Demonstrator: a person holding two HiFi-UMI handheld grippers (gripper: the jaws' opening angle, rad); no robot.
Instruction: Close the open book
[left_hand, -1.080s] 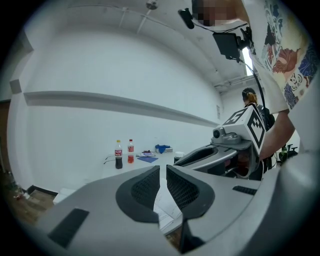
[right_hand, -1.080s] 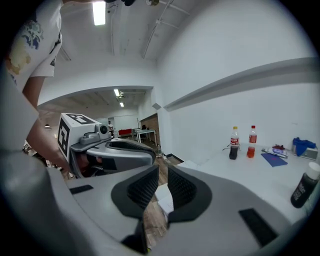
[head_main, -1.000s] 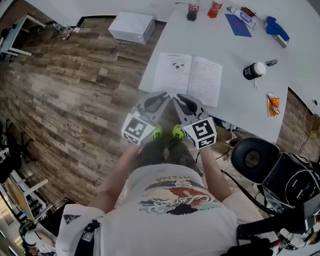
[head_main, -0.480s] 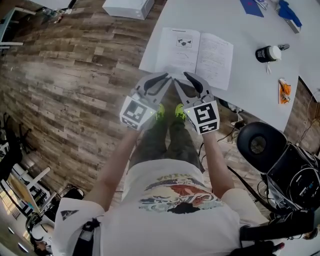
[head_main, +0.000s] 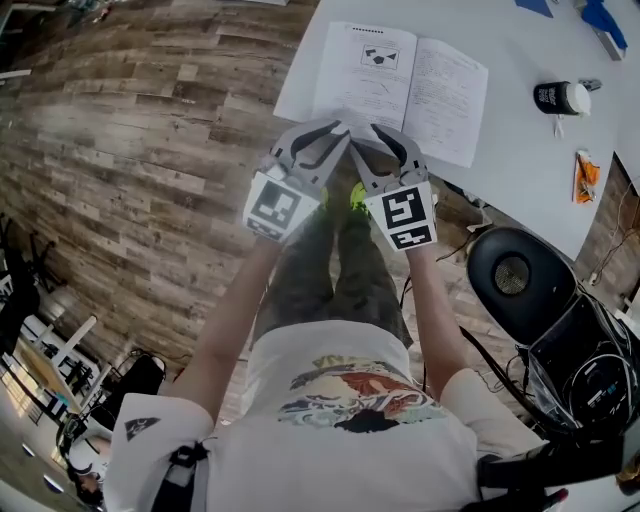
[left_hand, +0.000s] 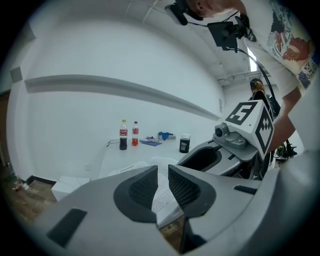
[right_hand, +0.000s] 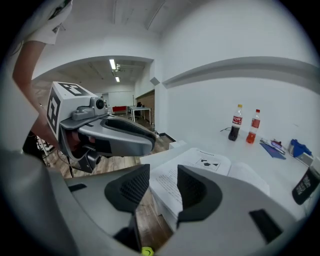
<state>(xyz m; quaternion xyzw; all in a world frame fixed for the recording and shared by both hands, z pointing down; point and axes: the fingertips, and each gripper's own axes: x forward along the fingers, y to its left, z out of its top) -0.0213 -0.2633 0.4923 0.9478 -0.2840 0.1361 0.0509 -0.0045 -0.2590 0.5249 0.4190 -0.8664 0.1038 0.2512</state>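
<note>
**At table (head_main: 505, 70) edge: book (head_main: 400, 78) open, nothing gripped**

Book lies flat, pages up, at the table's near edge. Left gripper (head_main: 338, 130) and right gripper (head_main: 363, 136) hang side by side just short of it. Left jaws slightly apart, empty. Right jaws wider, just been opening, nothing between them.

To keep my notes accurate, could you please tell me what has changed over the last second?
The left hand-held gripper and right hand-held gripper eased toward the near edge of the open book. The right one's jaws have just been opening, nothing between them. Nothing grasped. The book stays open on the table.
</note>
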